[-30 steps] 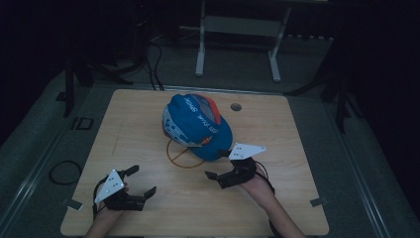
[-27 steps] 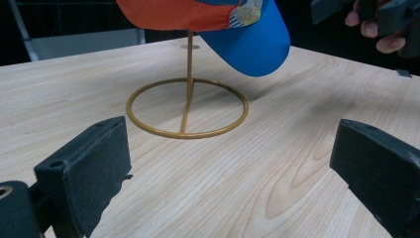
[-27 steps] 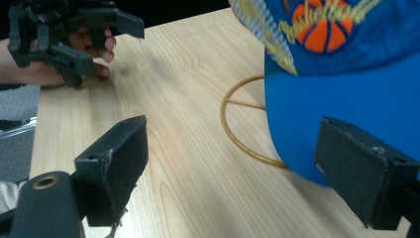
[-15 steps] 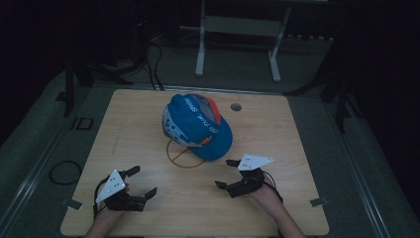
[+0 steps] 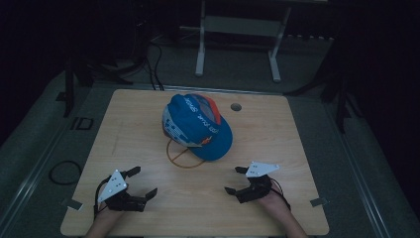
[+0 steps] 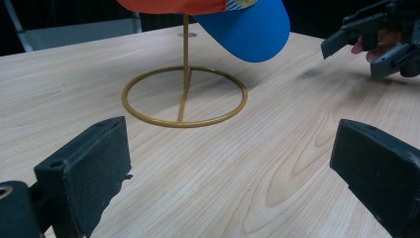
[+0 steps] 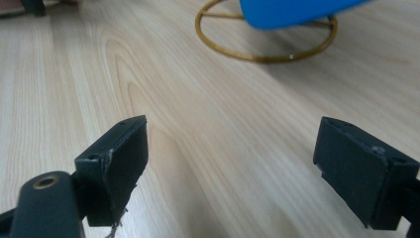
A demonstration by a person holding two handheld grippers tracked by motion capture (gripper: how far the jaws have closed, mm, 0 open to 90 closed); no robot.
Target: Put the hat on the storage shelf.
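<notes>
Showing blue with an orange panel and white lettering: the cap (image 5: pixel 198 126). Gleaming gold beneath the cap: the wire stand (image 6: pixel 184 96). Lying pale woodgrain under the stand: the table (image 5: pixel 148 124).

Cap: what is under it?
The cap sits on a gold wire stand: a ring base on the table with an upright post. The cap covers the post's top.

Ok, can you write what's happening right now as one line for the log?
cap: on gold stand, mid-table | left gripper: open, empty, near edge | right gripper: open, empty, near edge | contact: none
</notes>
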